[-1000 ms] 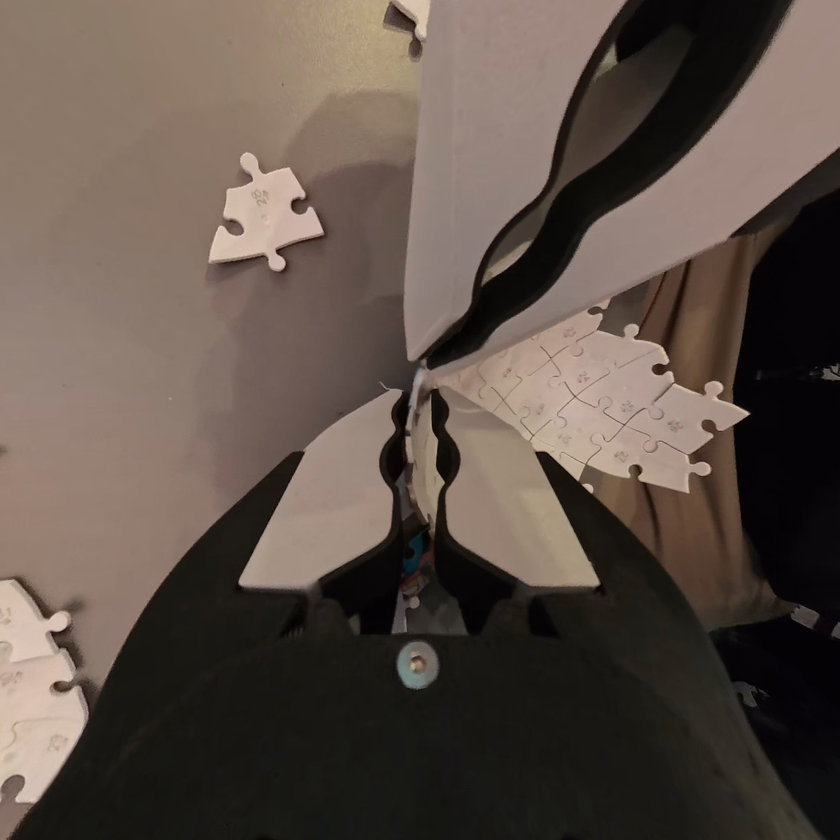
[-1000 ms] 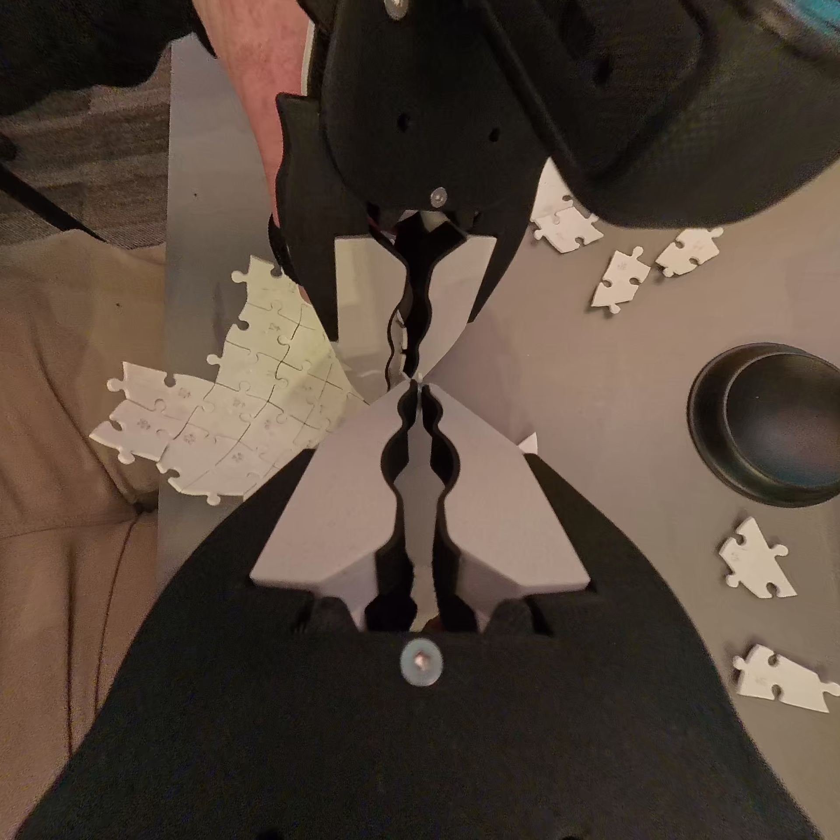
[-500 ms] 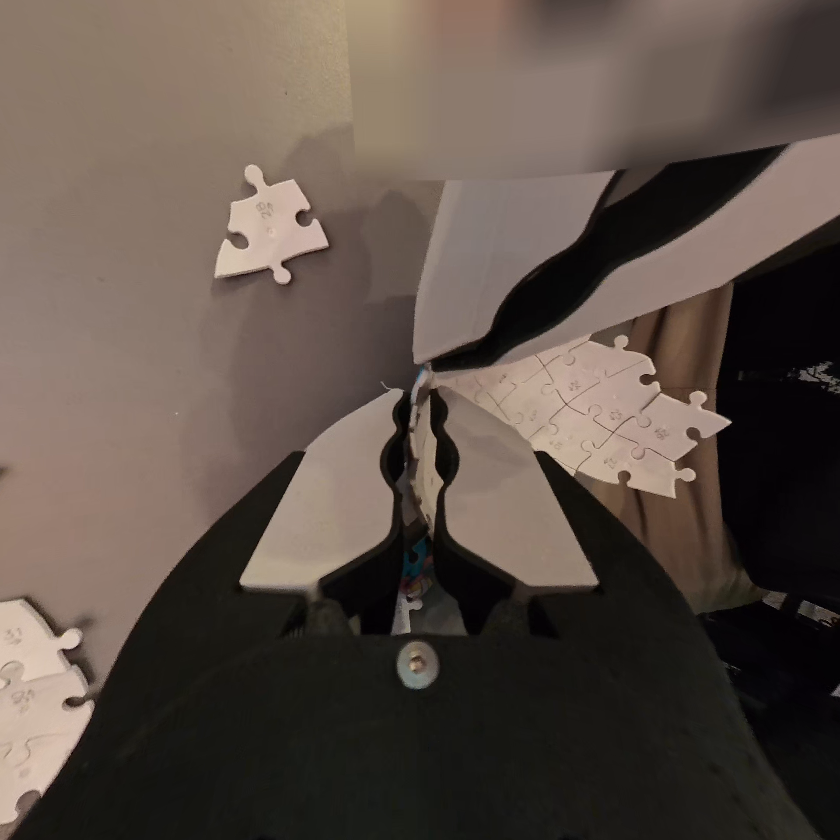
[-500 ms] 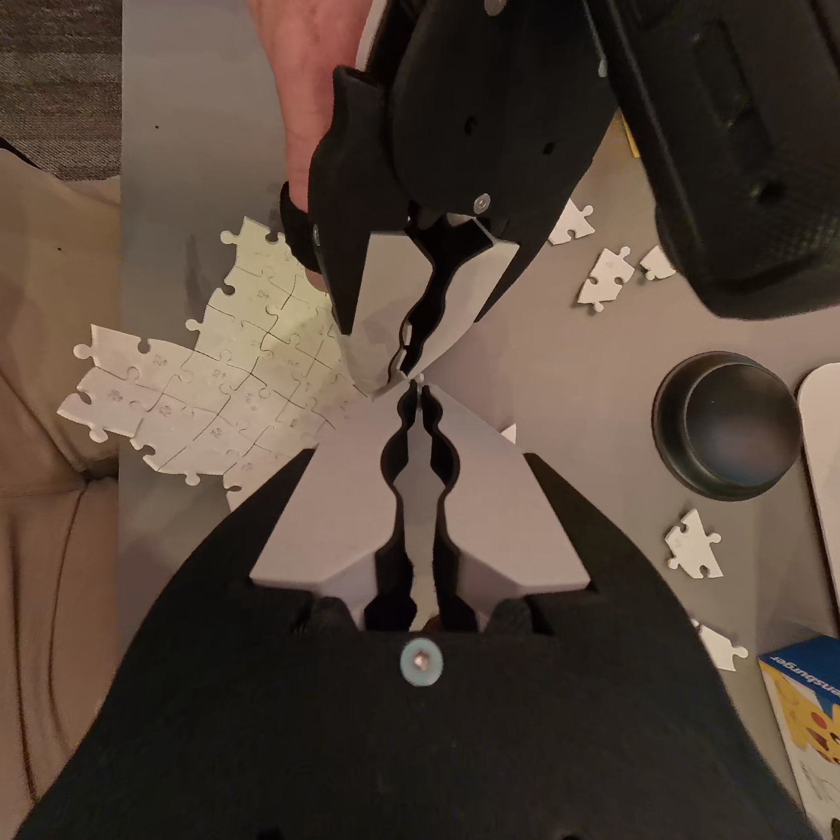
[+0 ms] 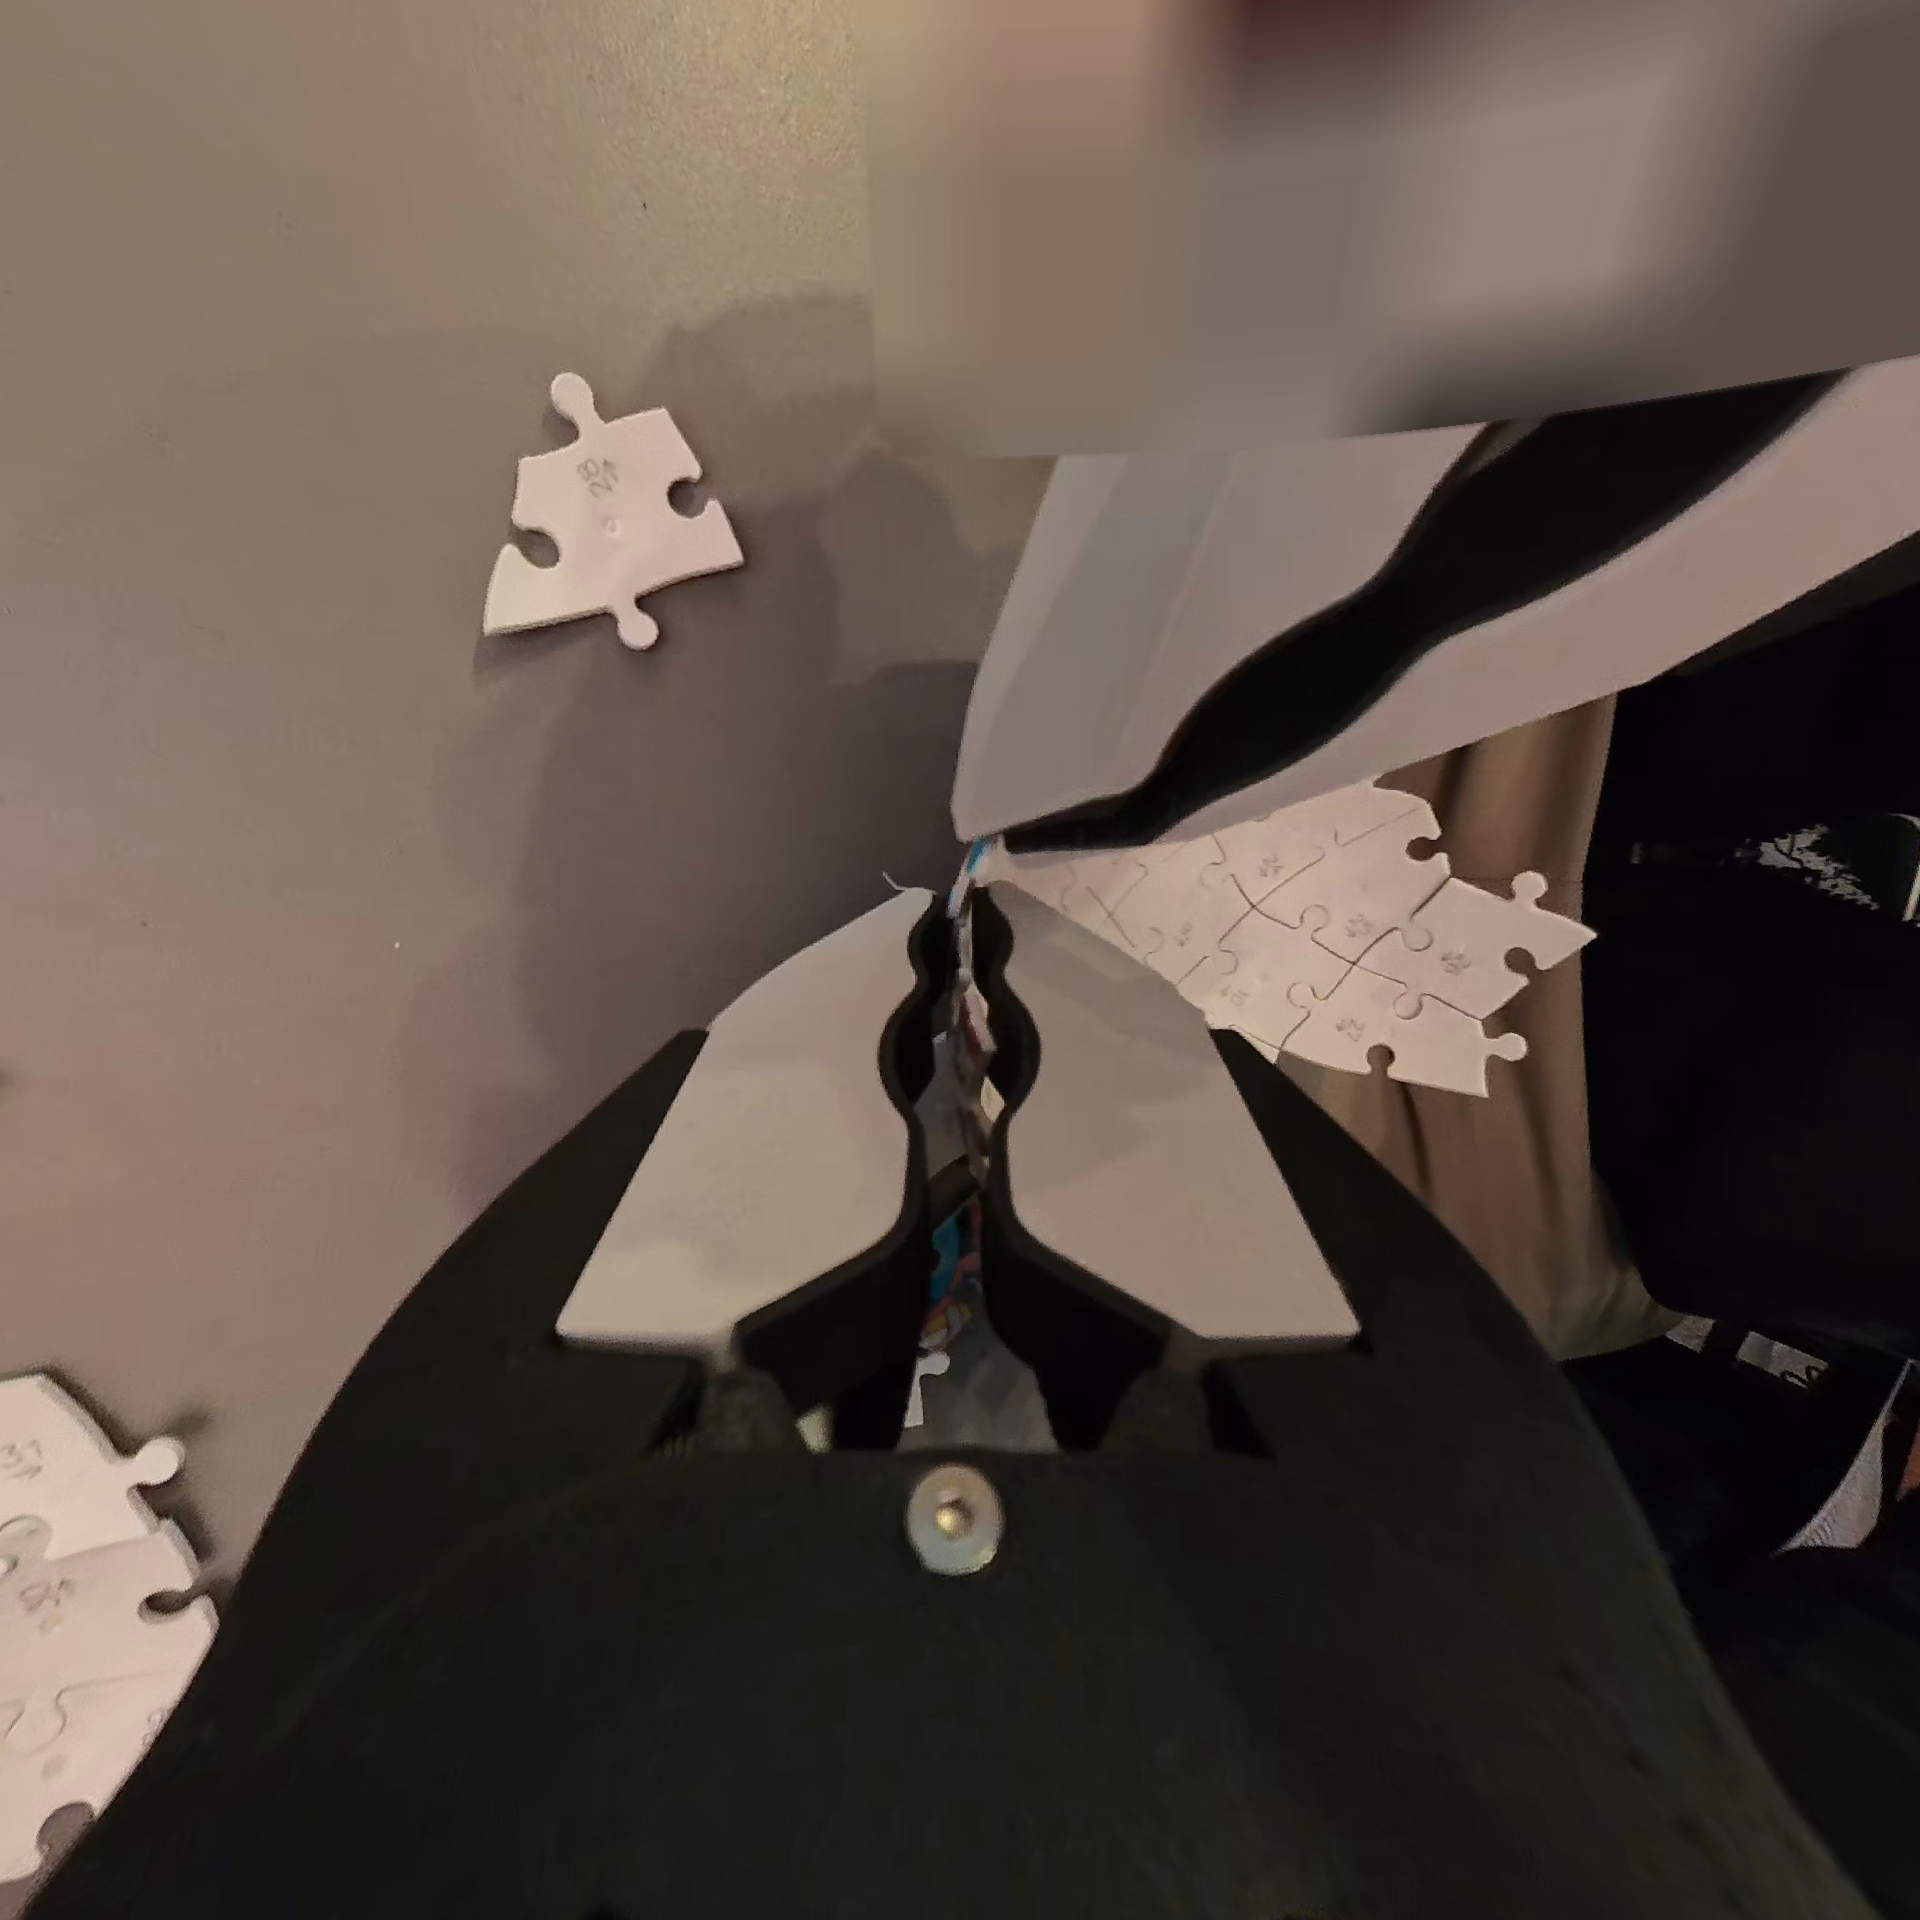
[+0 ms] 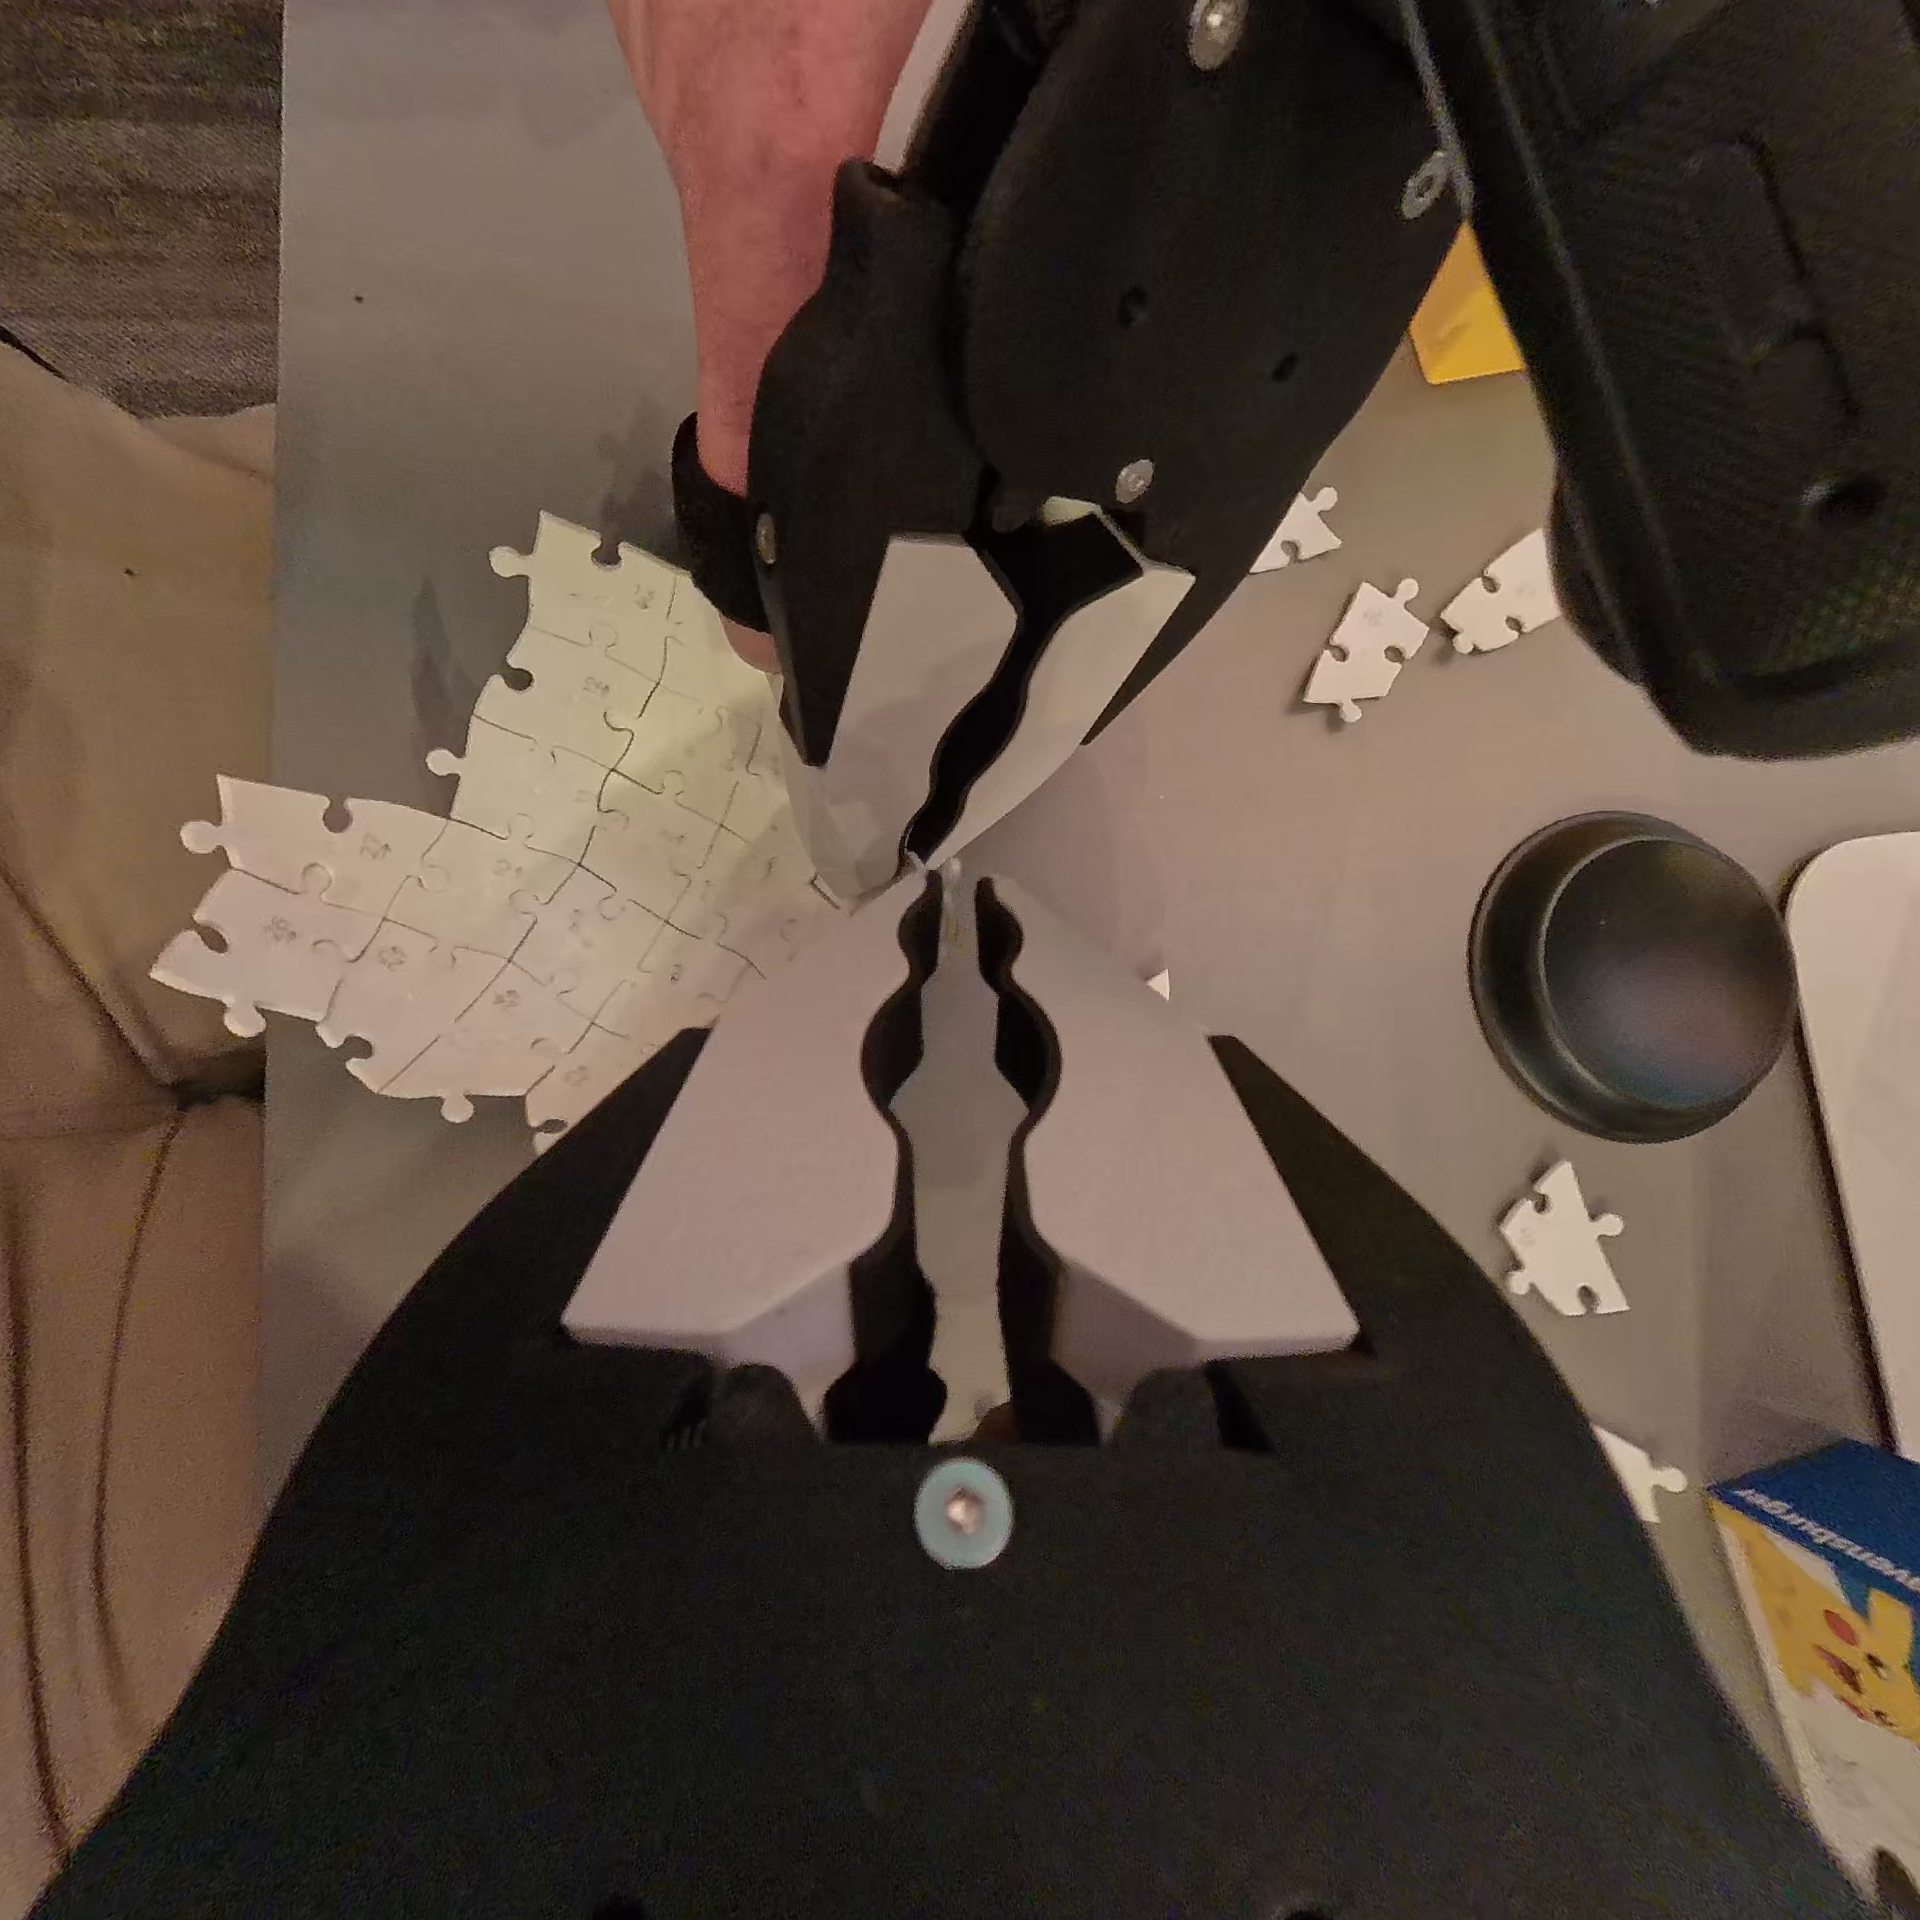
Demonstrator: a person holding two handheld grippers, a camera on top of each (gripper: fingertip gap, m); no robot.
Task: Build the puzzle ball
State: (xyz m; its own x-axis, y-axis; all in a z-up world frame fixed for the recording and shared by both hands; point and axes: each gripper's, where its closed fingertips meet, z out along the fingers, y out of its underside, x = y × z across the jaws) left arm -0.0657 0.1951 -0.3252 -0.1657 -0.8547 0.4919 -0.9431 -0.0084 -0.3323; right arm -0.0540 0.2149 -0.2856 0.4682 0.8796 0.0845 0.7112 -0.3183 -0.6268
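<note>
Puzzle-ball shell (image 6: 499,914), a curved sheet of joined white pieces, hangs in the air at the worktop's (image 6: 436,312) edge, pinched at one corner where both claws meet. Left claw (image 5: 964,914) is clamped on the sheet's edge, which runs edge-on between its jaws; right claw (image 6: 954,883) is closed on a thin white sliver at its tips, most likely the same edge or a piece being joined there, though I cannot tell which. To do this well, I would keep both grips firm and close together, press the tab straight into its notch, and avoid twisting, which could pop the seams. Count: two claws, one assembled sheet, one black bowl (image 6: 1631,977), one printed box (image 6: 1829,1621), at least six loose pieces on the worktop in the right wrist view.
</note>
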